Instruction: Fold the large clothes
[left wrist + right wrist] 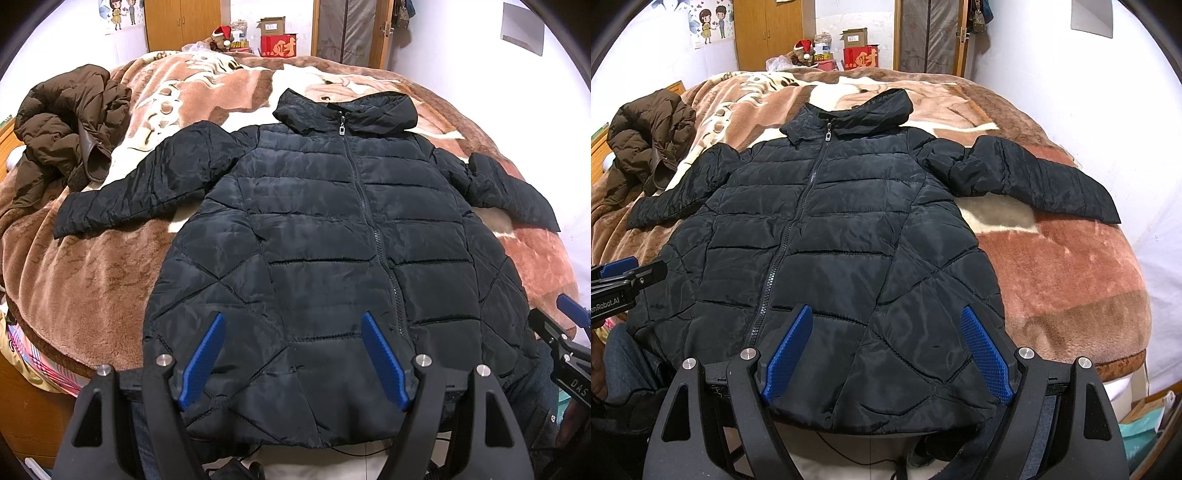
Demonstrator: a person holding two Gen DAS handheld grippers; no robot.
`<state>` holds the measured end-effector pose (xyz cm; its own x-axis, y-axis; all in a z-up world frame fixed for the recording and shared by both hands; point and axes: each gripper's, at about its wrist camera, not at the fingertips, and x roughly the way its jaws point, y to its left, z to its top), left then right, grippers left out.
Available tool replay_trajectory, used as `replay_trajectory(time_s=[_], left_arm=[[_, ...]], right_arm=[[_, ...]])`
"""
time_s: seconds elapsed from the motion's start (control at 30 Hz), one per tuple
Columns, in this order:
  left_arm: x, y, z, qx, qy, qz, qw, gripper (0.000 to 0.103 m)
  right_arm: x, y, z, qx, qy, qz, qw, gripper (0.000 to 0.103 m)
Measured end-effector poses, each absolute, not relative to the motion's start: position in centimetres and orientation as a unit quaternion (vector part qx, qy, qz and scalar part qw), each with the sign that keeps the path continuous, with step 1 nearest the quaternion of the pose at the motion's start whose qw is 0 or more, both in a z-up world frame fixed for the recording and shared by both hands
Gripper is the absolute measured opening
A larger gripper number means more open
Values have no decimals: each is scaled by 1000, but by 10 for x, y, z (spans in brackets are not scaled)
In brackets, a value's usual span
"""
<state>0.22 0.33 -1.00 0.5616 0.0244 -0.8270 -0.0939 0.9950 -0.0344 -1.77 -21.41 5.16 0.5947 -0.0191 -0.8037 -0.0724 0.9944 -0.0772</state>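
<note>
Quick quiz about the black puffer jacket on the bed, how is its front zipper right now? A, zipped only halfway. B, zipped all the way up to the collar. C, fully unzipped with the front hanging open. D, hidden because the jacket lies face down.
B: the black puffer jacket lies face up, and its zipper pull sits at the collar with the front closed.

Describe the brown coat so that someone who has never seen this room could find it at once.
Start from the bed under its plush brown and cream blanket, which fills most of the room. A black jacket lies spread flat and zipped in the middle; look past its sleeve toward the bed's left edge. There sits the brown coat, the only garment that is brown and bunched in a heap rather than laid out.
</note>
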Motion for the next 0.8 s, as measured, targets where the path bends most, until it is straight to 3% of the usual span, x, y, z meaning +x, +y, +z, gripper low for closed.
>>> replay_trajectory(time_s=[0.8], left_arm=[[-1, 4, -17, -37, 470, 34, 881, 78]], right_arm=[[-14, -213, 46, -56, 456, 14, 888, 83]])
